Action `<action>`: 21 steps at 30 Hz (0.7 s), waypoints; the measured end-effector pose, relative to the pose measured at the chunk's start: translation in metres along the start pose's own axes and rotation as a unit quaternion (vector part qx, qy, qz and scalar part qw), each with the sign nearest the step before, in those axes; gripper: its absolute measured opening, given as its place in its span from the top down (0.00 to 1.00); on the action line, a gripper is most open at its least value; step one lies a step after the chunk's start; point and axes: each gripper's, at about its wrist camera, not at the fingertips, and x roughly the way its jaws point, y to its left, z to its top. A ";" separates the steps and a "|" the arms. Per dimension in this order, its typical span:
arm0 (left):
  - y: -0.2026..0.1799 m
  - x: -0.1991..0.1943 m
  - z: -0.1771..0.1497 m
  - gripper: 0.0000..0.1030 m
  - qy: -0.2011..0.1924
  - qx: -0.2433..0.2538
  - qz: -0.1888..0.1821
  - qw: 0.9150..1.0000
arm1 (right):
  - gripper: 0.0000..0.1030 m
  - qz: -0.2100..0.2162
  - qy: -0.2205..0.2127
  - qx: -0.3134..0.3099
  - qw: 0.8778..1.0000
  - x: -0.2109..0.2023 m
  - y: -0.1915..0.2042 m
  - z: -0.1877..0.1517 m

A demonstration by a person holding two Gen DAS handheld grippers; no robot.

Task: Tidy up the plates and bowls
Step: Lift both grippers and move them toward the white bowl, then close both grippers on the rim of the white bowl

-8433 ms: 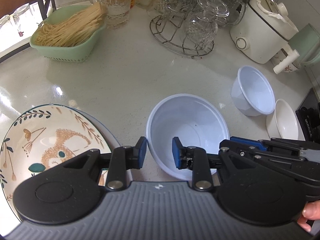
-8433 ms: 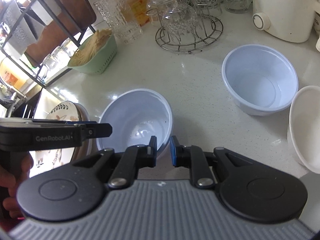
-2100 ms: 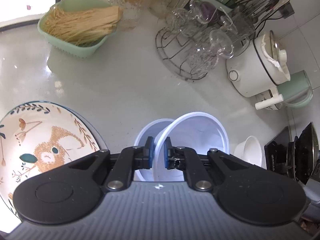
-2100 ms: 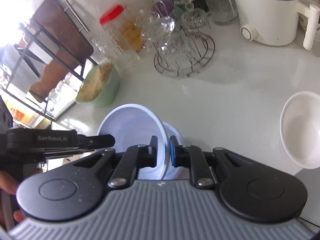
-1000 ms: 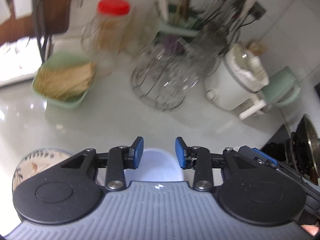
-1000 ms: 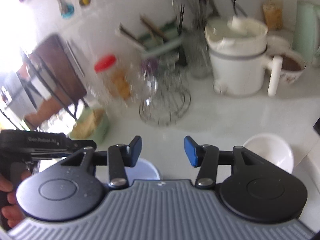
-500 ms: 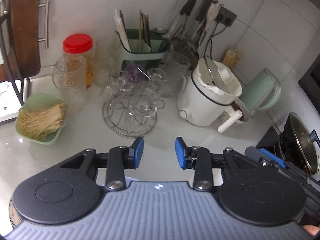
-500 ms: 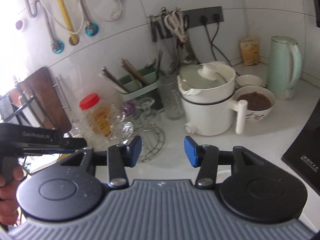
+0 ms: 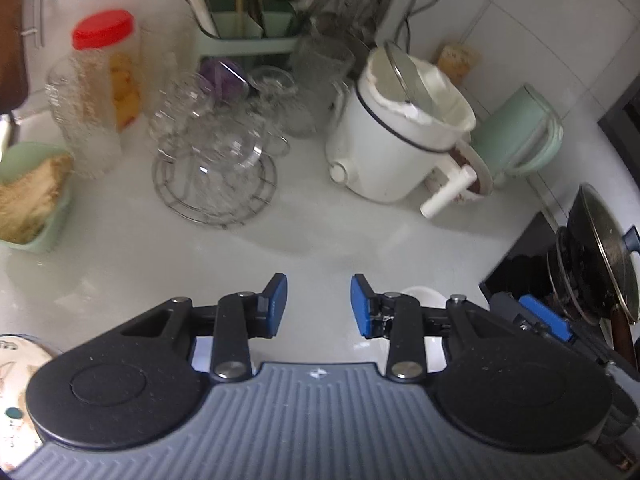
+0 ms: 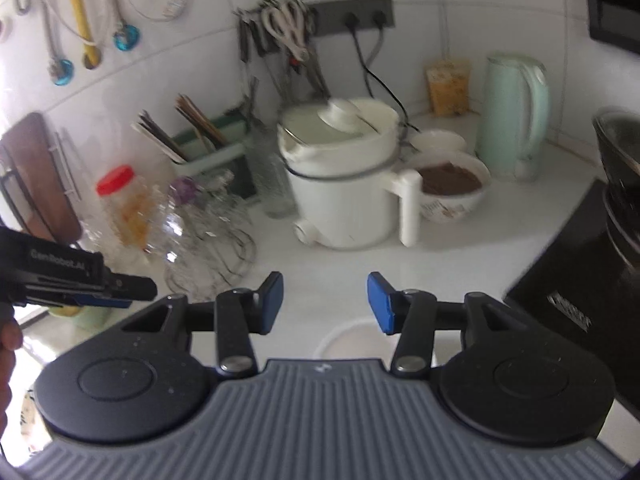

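White and glazed, a small bowl (image 9: 420, 294) sits on the counter just beyond the left gripper (image 9: 319, 306), half hidden behind its right finger; the right wrist view shows the same bowl (image 10: 352, 336) low between the right gripper (image 10: 326, 304) fingers, its near part hidden by the gripper body. Both sets of tongs stand released, jaws apart, nothing between the pads. The bowl looks light, rigid and slick — likely to chip if knocked, and best pinched across the thin rim; a patterned plate (image 9: 16, 360) shows at the lower left edge, and a sliver of pale blue bowl (image 9: 200, 354) under the left finger. Pale, glossy counter (image 9: 312, 240) offers little friction; the room is crowded — a wire rack of glasses (image 9: 216, 168), a white cooker (image 9: 396, 140), a mint kettle (image 9: 520, 132) and a dark stove (image 9: 524, 256) close to the bowl's right.
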 end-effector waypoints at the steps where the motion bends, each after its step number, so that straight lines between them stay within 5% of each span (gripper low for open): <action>1: -0.003 0.007 -0.001 0.61 0.006 0.002 -0.002 1.000 | 0.52 -0.009 0.005 0.006 1.000 0.002 -0.006 -0.003; 10: -0.041 0.068 -0.023 0.53 0.043 0.080 -0.002 0.996 | 0.52 -0.035 0.036 -0.003 0.999 0.024 -0.031 -0.031; 21: -0.055 0.118 -0.037 0.49 0.092 0.065 -0.036 0.993 | 0.52 -0.058 0.078 0.032 0.995 0.052 -0.074 -0.050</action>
